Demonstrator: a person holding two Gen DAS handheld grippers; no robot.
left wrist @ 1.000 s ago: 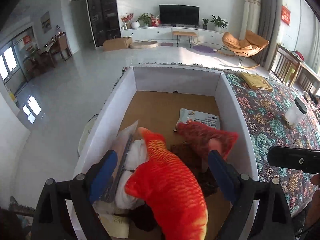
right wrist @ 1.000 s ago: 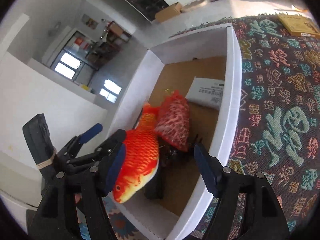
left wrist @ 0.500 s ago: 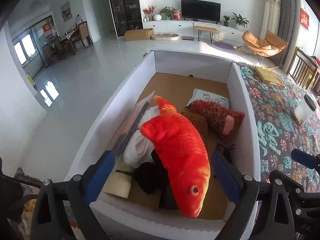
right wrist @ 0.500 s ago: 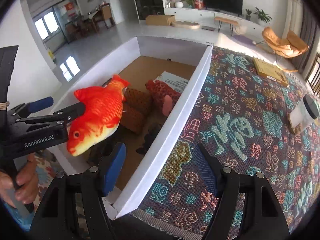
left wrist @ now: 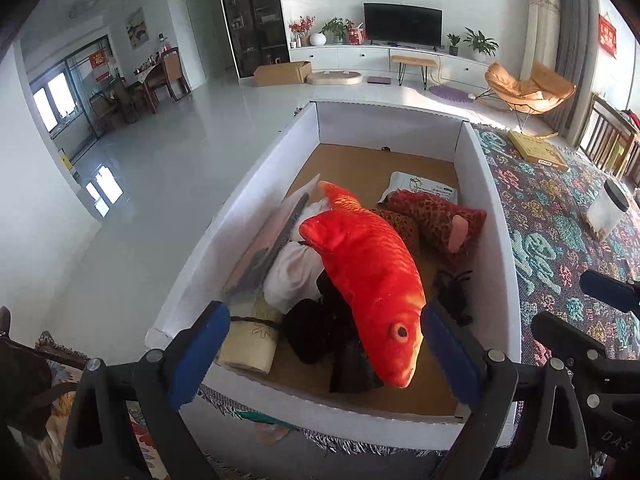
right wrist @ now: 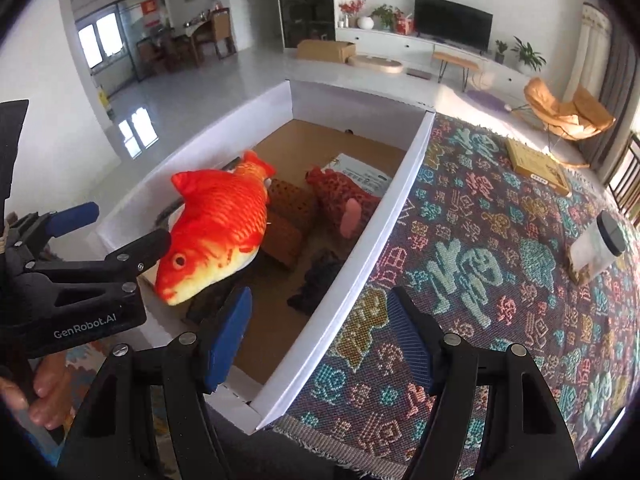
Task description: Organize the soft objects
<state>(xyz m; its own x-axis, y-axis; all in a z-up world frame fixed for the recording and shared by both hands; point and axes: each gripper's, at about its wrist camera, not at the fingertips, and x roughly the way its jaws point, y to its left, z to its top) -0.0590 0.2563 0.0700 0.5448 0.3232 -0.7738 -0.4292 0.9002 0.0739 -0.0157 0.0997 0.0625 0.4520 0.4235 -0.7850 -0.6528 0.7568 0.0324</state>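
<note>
Item: orange plush fish (left wrist: 370,276), lodged inside the white cardboard box (left wrist: 256,184), propped head-first toward the near wall upon dark fabric (left wrist: 320,328) and a white bundle (left wrist: 294,272).

Left claw (left wrist: 320,344): fingers spread wide, nothing between them, poised above the near rim. Right claw (right wrist: 320,340): likewise spread and empty, straddling the box's right wall where it meets the patterned cloth (right wrist: 500,280).

Left view only: a cream roll (left wrist: 250,344) and a flat grey sleeve (left wrist: 272,244) along the left wall. Right view only: the fish's pale belly, and the left claw seen from the side, its upper finger just beside the fish's head; contact cannot be confirmed.

Change: a second earlier the left claw was deep in the box with the fish between its fingers; it has since drawn back. The right claw has shifted rightward over the cloth.

Obscured: a red spotted plush (left wrist: 436,220) partly covers a printed packet (left wrist: 420,188); the dark items beneath the fish cannot be identified.
</note>
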